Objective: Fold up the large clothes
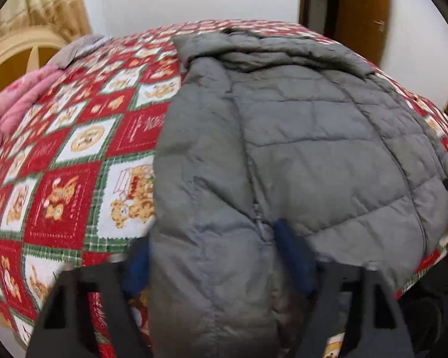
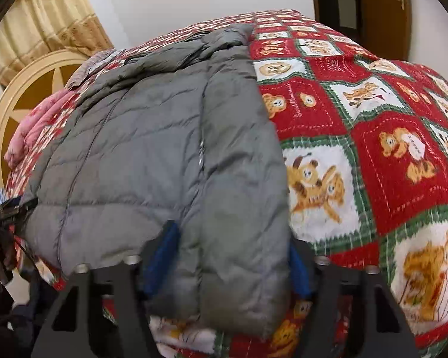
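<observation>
While the grey puffer jacket (image 1: 298, 137) lies on the bed's red teddy-bear quilt (image 1: 74, 161), with both sides apparently turned in over its middle, the lengthwise fold looks done and the fold from hem to hood seems left. The left tongs (image 1: 215, 256) and right tongs (image 2: 233, 256), each half closed, pinch the jacket's near hem corners. It is quilted, bulky, softly creased, hood farthest away.
</observation>
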`<action>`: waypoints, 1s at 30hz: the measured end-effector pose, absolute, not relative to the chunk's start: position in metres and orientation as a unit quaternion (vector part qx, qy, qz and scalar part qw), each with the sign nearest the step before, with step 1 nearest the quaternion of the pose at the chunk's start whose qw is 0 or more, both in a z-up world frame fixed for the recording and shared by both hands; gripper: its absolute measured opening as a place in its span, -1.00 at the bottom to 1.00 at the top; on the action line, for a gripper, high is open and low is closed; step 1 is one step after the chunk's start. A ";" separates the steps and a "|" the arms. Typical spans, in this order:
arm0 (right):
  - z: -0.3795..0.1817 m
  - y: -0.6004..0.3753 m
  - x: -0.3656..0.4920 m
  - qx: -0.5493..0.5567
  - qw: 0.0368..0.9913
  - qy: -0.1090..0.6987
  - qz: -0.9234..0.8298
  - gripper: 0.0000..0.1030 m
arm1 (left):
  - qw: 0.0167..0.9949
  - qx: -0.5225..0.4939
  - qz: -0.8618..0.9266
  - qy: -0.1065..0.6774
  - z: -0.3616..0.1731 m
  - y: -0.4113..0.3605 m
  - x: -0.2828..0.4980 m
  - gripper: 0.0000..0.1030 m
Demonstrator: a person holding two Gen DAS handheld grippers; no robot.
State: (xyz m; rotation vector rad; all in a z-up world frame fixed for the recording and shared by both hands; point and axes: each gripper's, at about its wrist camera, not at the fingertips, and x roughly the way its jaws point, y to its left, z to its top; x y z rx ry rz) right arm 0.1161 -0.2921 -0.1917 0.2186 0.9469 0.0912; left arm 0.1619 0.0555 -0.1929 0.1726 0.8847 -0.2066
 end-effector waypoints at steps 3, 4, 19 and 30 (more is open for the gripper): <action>-0.185 -0.290 0.110 0.125 0.881 0.449 0.083 -0.72 | 0.895 0.064 -0.127 0.423 -0.180 0.055 0.156 -0.65; -0.177 -0.288 0.106 0.124 0.886 0.439 0.086 -0.76 | 0.899 0.062 -0.131 0.414 -0.171 0.056 0.151 -0.69; -0.017 -0.300 -0.002 0.111 0.947 0.272 0.131 -0.81 | 0.937 0.045 -0.214 0.271 -0.029 0.095 0.067 -0.73; -0.013 -0.316 0.153 0.178 0.941 0.271 0.102 -0.81 | 0.935 0.051 -0.166 0.310 -0.051 0.070 0.233 -0.74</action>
